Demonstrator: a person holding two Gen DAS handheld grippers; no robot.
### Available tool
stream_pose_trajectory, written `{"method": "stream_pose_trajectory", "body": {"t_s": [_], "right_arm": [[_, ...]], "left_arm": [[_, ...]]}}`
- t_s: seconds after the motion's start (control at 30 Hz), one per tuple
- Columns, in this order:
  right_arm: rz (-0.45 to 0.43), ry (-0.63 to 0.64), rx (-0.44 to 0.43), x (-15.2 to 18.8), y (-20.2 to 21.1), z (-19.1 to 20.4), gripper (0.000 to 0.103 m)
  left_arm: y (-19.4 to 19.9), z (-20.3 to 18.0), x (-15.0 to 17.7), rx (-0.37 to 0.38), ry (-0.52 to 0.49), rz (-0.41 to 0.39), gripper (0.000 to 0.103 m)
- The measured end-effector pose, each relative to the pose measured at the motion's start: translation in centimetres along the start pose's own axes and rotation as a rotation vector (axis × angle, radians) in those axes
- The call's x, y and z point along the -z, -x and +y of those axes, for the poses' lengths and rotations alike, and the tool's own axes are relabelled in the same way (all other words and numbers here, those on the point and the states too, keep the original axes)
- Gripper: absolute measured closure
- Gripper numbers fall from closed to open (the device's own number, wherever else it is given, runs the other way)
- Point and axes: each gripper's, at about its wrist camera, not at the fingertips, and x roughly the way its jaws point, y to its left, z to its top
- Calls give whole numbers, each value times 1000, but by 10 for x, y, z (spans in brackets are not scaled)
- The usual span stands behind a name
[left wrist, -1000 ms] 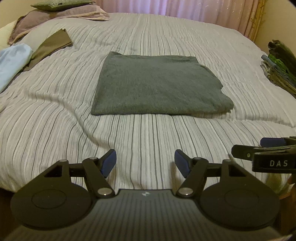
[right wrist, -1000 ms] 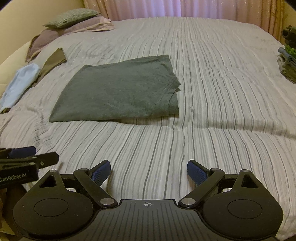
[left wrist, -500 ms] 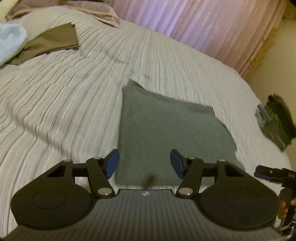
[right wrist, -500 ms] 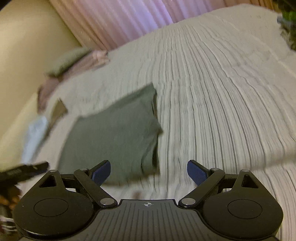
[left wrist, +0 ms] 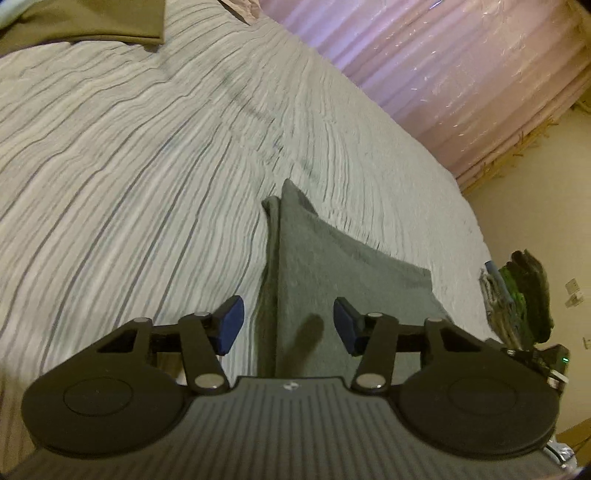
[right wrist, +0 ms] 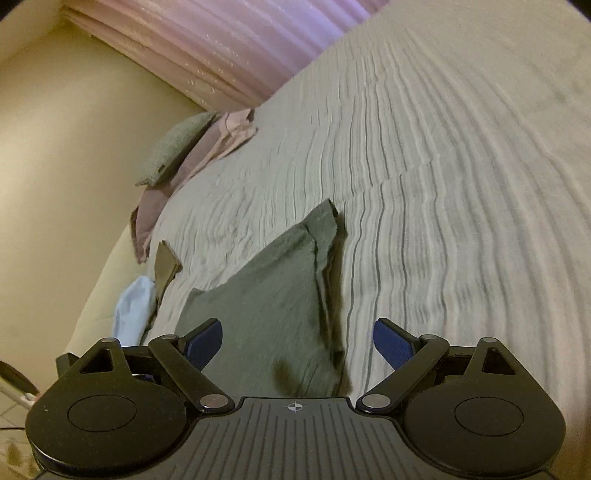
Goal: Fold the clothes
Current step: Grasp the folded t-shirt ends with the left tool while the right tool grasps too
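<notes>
A folded grey-green garment (left wrist: 332, 273) lies flat on the striped bedspread (left wrist: 129, 166). In the left wrist view my left gripper (left wrist: 288, 328) hovers open over the garment's near left corner, its left edge running between the blue pads. Seen from the right wrist, the same garment (right wrist: 269, 295) has its layered right edge under my right gripper (right wrist: 297, 345), which is open as well. Neither gripper holds any cloth.
An olive cloth (left wrist: 92, 22) lies at the far left of the bed, with a light blue cloth (right wrist: 133, 310) beside it. Pillows (right wrist: 184, 147) sit at the head by the pink curtain (left wrist: 461, 74). A stack of folded clothes (left wrist: 517, 295) rests at the bed's right edge.
Both grippers have moved forward from the foot of the bed and tilted inward, coming down over the garment's two near corners. Both stay open.
</notes>
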Motion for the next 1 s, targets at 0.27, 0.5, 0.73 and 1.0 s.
{"method": "stream_pose_trajectory", "body": {"t_s": [0.27, 0.5, 0.73, 1.0], "right_arm": [[63, -83, -105, -28, -41, -24, 27], [88, -115, -184, -42, -54, -37, 42], [105, -87, -176, -37, -71, -33, 94], [-35, 93, -217, -44, -29, -9, 96]], "left_arm": [[-34, 15, -19, 67, 56, 24, 74], [-62, 14, -28, 127, 70, 55, 80], [-60, 2, -35, 167, 29, -4, 98], [-43, -35, -47, 223, -73, -104, 99]]}}
